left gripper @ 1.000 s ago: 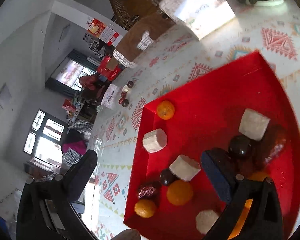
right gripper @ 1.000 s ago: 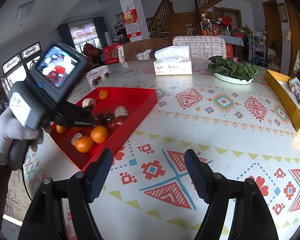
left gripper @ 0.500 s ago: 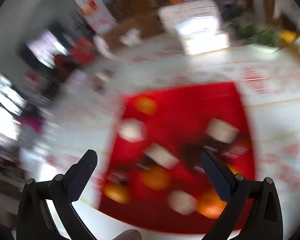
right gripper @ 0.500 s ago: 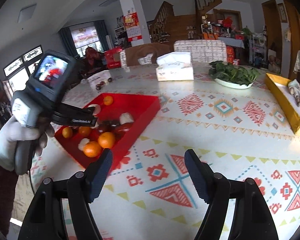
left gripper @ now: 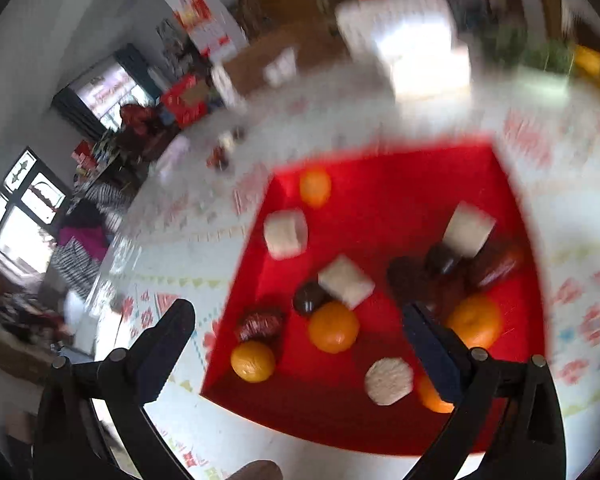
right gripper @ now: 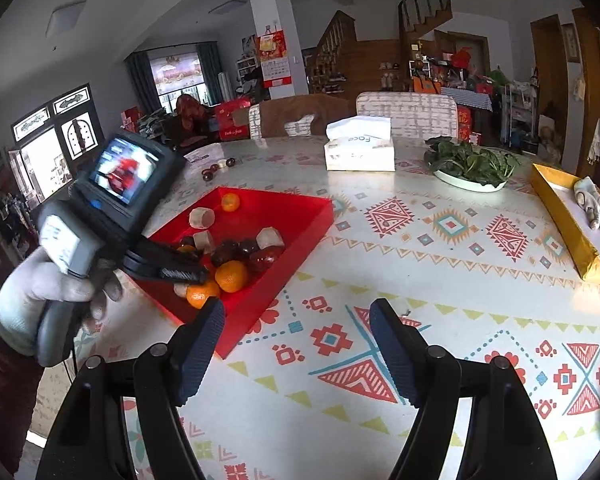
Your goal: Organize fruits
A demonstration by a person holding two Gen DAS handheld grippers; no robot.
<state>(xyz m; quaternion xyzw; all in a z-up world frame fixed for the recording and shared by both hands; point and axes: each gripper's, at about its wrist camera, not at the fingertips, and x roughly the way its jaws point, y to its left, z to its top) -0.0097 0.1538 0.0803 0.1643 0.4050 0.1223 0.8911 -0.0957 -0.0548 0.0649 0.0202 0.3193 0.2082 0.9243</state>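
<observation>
1. The surface (right gripper: 440, 264) is white with bright patterns.
2. A red tray (left gripper: 384, 412) on it holds oranges (left gripper: 333, 332), white chunks and dark fruits.
3. The left gripper (left gripper: 296, 336) hangs above the tray, fingers wide apart, holding nothing.
4. The right gripper (right gripper: 296, 344) has fingers apart too, empty.
5. A tissue box (right gripper: 359, 148) and a plate of greens (right gripper: 470, 164) sit further back.

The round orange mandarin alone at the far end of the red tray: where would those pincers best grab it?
Across its widest middle, coming down from above. The round orange mandarin sits apart from the other fruit in the shallow red plastic tray, though the tray's far wall is close behind it, so the open left gripper should probably close side to side.
</observation>
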